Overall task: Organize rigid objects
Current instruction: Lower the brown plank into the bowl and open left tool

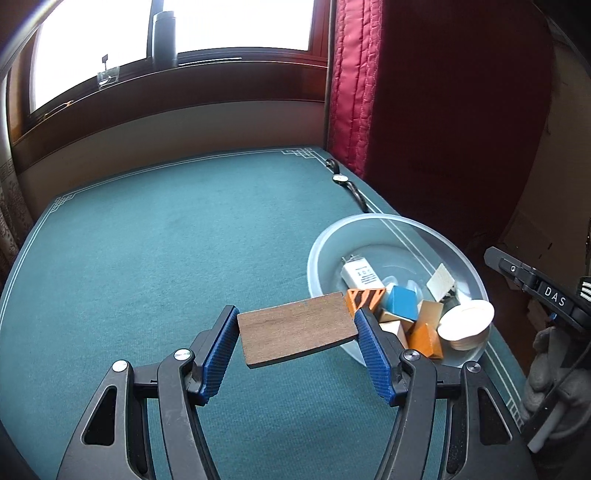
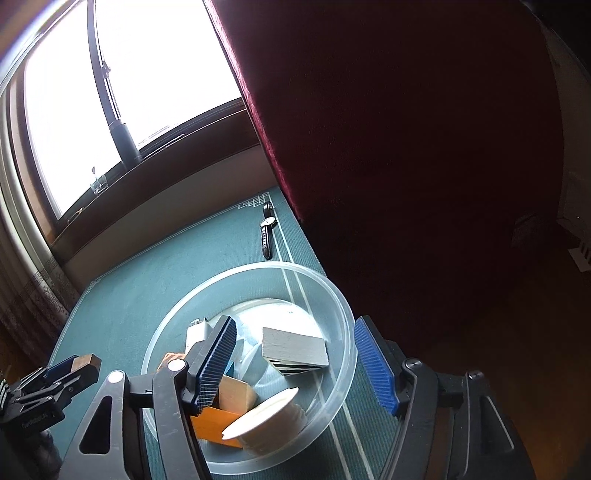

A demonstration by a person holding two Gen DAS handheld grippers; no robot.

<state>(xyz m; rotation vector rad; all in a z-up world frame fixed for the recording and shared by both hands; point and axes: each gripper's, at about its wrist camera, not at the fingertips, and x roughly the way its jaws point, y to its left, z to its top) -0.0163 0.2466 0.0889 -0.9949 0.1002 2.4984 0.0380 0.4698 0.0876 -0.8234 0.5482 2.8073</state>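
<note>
My left gripper (image 1: 297, 325) is shut on a flat brown wooden board (image 1: 297, 330) and holds it above the green table, just left of a clear plastic bowl (image 1: 373, 225). The bowl holds a white charger (image 1: 360, 275), a blue block (image 1: 402, 302), orange pieces (image 1: 364, 297), wooden blocks and a round white disc (image 1: 467, 319). My right gripper (image 2: 295, 354) is open and empty, hovering over the bowl (image 2: 332, 295), above a grey wooden block (image 2: 293, 349) and the disc (image 2: 262, 413). The left gripper with the board's end (image 2: 86, 362) shows at the left of the right wrist view.
A wristwatch (image 1: 341, 179) lies near the table's far right edge (image 2: 266, 225). A red curtain (image 1: 424, 92) hangs right of the table. A dark bottle (image 1: 164, 33) and a small glass (image 1: 108, 76) stand on the windowsill. The green mat (image 1: 166, 240) spreads to the left.
</note>
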